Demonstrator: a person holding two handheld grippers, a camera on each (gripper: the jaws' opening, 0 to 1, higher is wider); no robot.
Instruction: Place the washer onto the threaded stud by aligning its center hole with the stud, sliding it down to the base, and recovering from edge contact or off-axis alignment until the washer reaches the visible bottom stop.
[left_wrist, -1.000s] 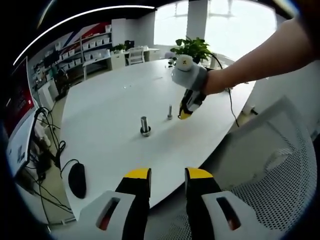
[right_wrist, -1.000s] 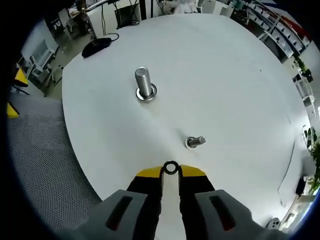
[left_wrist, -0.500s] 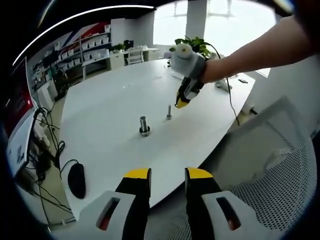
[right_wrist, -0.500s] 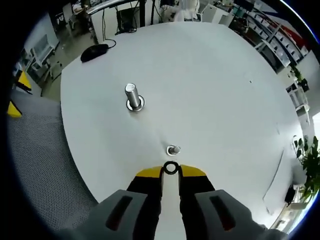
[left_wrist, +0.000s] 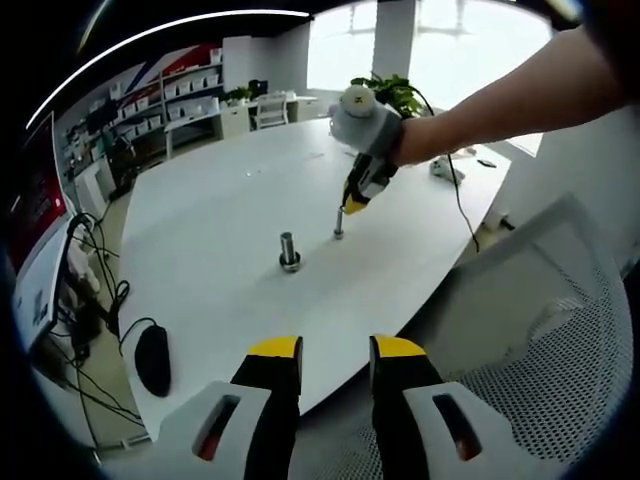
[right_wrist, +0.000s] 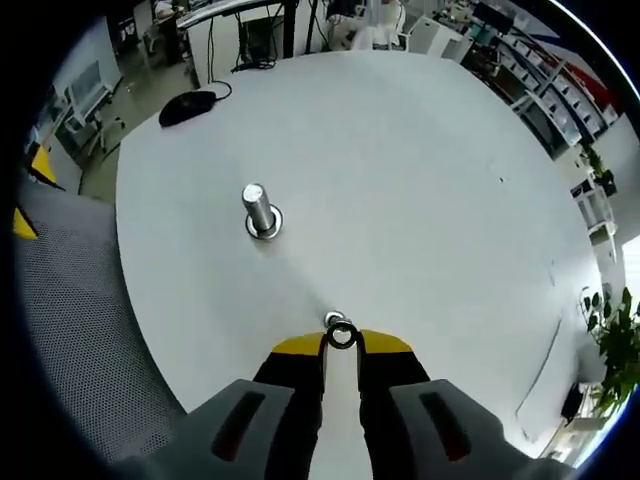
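- We find the right gripper (right_wrist: 341, 342) pinching the washer (right_wrist: 341, 336) at its yellow tips, directly above the threaded stud (right_wrist: 333, 320).
- We note the left gripper (left_wrist: 335, 347) spread, holding nothing, off the white table (left_wrist: 220, 200).
- A larger bolt (right_wrist: 258, 208) stands apart.

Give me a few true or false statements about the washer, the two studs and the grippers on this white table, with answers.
1. The right gripper holds the washer at its tips. True.
2. The washer lies flat on the table. False: it is held in the gripper, right by the top of the small stud.
3. The larger stud already has a ring at its base. True.
4. The left gripper grips the larger stud. False: it is open, back from the table edge.
5. A computer mouse lies on the table. True.
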